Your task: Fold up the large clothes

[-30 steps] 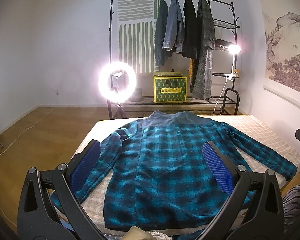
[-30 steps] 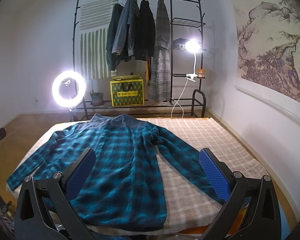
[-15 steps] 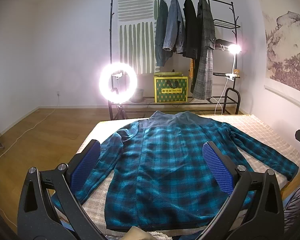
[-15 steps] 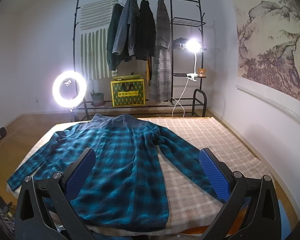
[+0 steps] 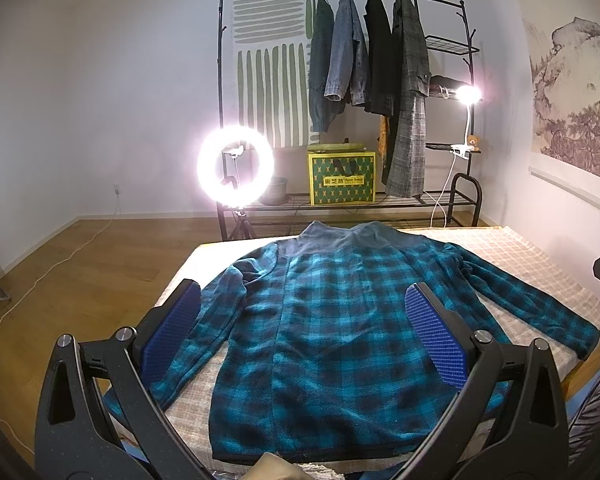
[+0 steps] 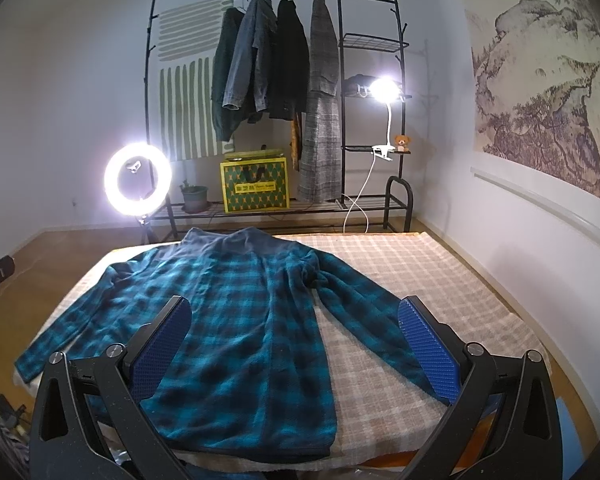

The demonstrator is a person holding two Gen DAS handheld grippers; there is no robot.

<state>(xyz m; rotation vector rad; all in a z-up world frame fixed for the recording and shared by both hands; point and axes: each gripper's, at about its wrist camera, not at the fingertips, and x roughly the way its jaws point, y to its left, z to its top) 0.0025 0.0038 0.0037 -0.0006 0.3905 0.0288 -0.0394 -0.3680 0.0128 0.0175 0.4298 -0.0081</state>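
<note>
The plaid shirt (image 5: 340, 320) lay flat on the bed (image 6: 440, 280). The left gripper (image 5: 304, 332) and right gripper (image 6: 296, 340) were spread wide, empty, above it.

Plaid shirt (image 5: 340, 320) slightly higher in both wrist views than a second ago.

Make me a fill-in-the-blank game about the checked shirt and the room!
1. The blue plaid shirt lies spread flat on the ____.
2. Both grippers, left gripper and right gripper, are ____ and hold nothing.
3. The yellow box sits under the clothes ____.
4. The ring light is switched ____.

Answers: bed; open; rack; on
</note>
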